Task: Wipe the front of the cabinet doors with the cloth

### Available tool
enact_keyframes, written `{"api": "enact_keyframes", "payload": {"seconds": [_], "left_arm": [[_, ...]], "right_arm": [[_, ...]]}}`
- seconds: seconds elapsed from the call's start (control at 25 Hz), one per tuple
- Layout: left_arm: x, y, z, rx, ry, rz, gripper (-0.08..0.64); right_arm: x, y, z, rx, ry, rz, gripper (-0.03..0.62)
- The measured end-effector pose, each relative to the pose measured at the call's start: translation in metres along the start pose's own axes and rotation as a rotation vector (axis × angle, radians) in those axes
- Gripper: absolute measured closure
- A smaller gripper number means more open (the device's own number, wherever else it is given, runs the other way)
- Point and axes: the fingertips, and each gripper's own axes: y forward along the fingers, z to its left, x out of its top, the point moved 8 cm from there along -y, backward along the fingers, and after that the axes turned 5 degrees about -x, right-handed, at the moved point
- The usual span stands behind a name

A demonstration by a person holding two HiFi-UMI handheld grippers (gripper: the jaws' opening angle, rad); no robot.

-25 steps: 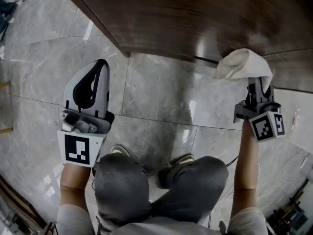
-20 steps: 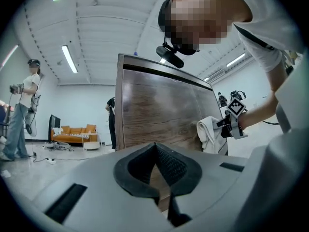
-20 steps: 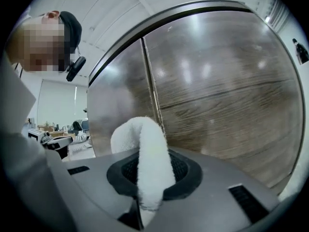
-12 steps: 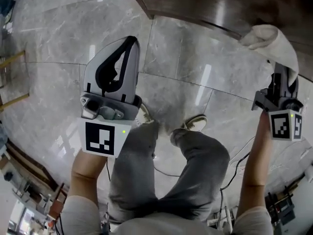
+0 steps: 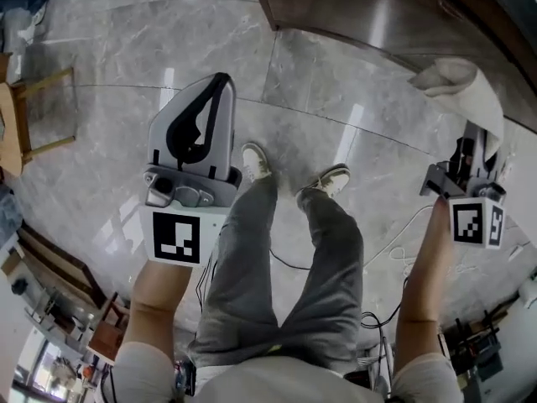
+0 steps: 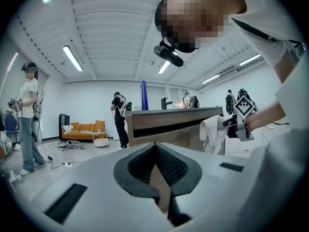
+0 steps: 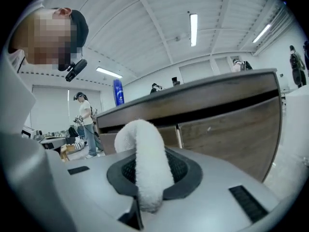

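Observation:
The brown wooden cabinet runs along the top of the head view. In the right gripper view its door fronts stand a short way ahead. The white cloth hangs from my right gripper, held just short of the cabinet. That gripper's jaws are shut on a fold of the cloth, which bulges up over them. My left gripper is shut and empty, held over the floor away from the cabinet. From the left gripper view I see the cabinet, the cloth and the right gripper.
Grey marble floor lies below, with my legs and shoes in the middle. Cables trail on the floor at right. A wooden stool stands at far left. Other people and an orange sofa are farther off.
The person has risen from a crouch to standing. Both grippers have drawn back, and the cloth, which was against the cabinet front, now hangs off it.

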Motion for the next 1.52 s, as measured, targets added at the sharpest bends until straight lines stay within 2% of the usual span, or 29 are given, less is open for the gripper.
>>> {"api": "enact_keyframes", "payload": {"seconds": [0.32,0.56,0.72,1.0,1.24,1.52], "left_arm": [[0.126,-0.012,-0.019,0.0,-0.003,0.005,0.551],[0.197,-0.024,-0.028,0.041,-0.075,0.045,0.551],[0.246,-0.032,-0.032,0.049,-0.104,0.011,0.551],[0.328,-0.06,-0.034,0.013,-0.163,-0.058,0.551],[0.397,-0.094,-0.028,0.023,-0.152,-0.104,0.551],[0.468,-0.116,-0.011,0.037,-0.057,-0.181,0.551]], "right_arm": [[0.131,-0.07,0.007,-0.077,0.017,-0.046,0.523],[0.202,-0.109,0.011,-0.106,0.049,-0.072,0.523],[0.251,-0.131,0.014,-0.118,0.064,-0.093,0.523],[0.34,-0.185,0.025,-0.153,0.051,-0.121,0.523],[0.403,-0.225,0.043,-0.148,0.036,-0.175,0.523],[0.461,-0.247,0.064,-0.12,0.035,-0.273,0.523]]}}
